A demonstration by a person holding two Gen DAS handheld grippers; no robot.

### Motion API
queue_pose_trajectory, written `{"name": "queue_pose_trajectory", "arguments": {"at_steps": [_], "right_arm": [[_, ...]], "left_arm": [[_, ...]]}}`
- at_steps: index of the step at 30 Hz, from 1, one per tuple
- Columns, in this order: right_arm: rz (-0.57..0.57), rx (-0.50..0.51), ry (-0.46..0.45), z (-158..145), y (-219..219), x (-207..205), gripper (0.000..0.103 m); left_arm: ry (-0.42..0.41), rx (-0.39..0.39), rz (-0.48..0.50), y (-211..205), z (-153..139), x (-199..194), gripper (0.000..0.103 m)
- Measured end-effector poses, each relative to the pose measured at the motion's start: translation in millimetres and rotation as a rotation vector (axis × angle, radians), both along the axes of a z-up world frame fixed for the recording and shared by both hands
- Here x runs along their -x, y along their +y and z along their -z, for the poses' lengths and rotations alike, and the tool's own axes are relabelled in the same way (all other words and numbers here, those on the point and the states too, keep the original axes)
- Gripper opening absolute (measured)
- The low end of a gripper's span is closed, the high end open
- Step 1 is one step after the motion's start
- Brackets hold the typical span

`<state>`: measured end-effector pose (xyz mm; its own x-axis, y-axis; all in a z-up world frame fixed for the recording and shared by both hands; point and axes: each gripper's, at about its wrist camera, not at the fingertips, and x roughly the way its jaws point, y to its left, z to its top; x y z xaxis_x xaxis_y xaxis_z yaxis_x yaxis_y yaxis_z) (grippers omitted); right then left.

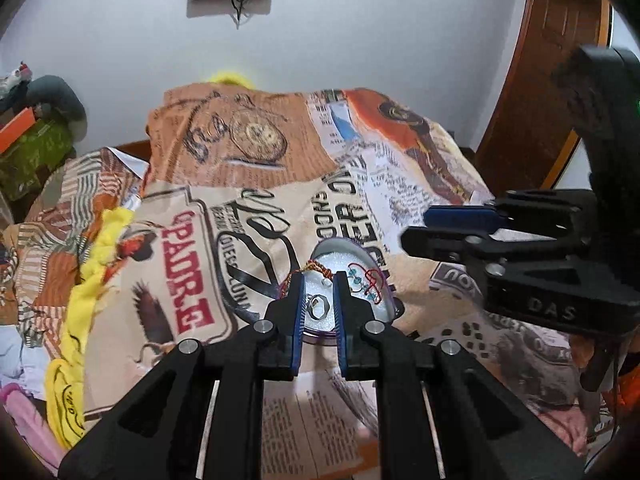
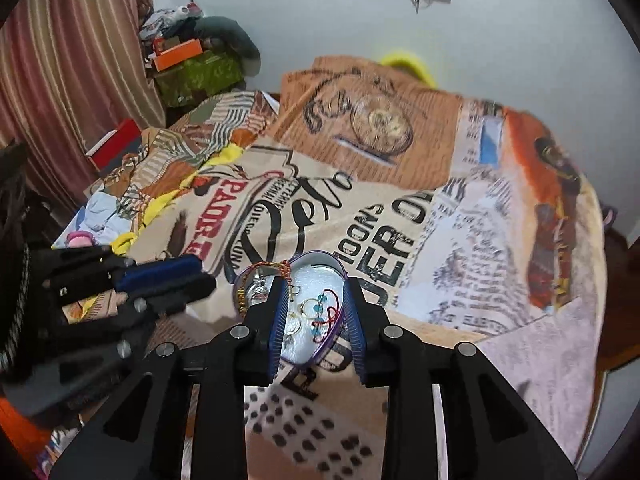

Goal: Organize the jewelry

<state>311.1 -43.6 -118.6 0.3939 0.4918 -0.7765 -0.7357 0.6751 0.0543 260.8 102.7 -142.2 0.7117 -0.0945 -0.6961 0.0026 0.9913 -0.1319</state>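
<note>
A purple heart-shaped box (image 1: 347,249) (image 2: 320,257) with a white lining lies on the printed cloth. Inside it are a red thread bracelet with teal beads (image 1: 366,280) (image 2: 325,312), a silver ring (image 1: 318,304) and a gold hoop (image 2: 308,306). A braided red-gold thread (image 1: 316,269) (image 2: 276,268) hangs over its rim. My left gripper (image 1: 319,277) (image 2: 206,276) hovers above the box with a narrow gap and nothing between its pads. My right gripper (image 2: 316,281) (image 1: 416,227) hovers over the box from the other side, open and empty.
The printed newspaper-style cloth (image 1: 248,208) (image 2: 460,240) covers a bed. Yellow fabric (image 1: 86,292) and pink cloth lie at the left. Stacked boxes (image 2: 192,64) and a striped curtain (image 2: 72,60) stand far left. A wooden panel (image 1: 552,60) rises at the right.
</note>
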Motion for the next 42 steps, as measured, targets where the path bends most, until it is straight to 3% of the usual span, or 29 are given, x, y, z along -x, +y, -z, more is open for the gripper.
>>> {"name": "queue_pose_trajectory", "arguments": {"at_steps": [6, 11, 15, 17, 20, 22, 24, 26, 28, 32, 42], "right_arm": [[0.008, -0.063, -0.130, -48, -22, 43, 0.026], [0.021, -0.178, -0.253, -96, -51, 83, 0.026], [0.044, -0.288, -0.376, -134, -77, 121, 0.026], [0.058, -0.334, -0.423, -146, -88, 138, 0.026], [0.080, -0.405, -0.482, -161, -103, 163, 0.037], [0.099, -0.443, -0.523, -167, -111, 180, 0.045], [0.111, -0.466, -0.548, -168, -116, 191, 0.049], [0.129, -0.475, -0.565, -164, -117, 198, 0.062], [0.160, -0.475, -0.594, -159, -116, 201, 0.083], [0.214, -0.465, -0.646, -157, -113, 209, 0.100], [0.221, -0.448, -0.647, -153, -124, 218, 0.103]], "left_arm": [[-0.100, 0.000, -0.012, -4, -49, 35, 0.012], [-0.241, -0.029, -0.017, -19, -101, 77, 0.013], [-0.386, -0.061, -0.038, -35, -140, 120, 0.030], [-0.464, -0.070, -0.050, -42, -157, 144, 0.032], [-0.552, -0.070, -0.062, -51, -172, 174, 0.036], [-0.587, -0.069, -0.070, -56, -176, 189, 0.041], [-0.617, -0.077, -0.080, -60, -177, 200, 0.055], [-0.631, -0.089, -0.095, -65, -174, 208, 0.067], [-0.629, -0.096, -0.110, -68, -170, 212, 0.082], [-0.633, -0.093, -0.157, -67, -161, 216, 0.093], [-0.628, -0.070, -0.177, -64, -160, 228, 0.095]]}}
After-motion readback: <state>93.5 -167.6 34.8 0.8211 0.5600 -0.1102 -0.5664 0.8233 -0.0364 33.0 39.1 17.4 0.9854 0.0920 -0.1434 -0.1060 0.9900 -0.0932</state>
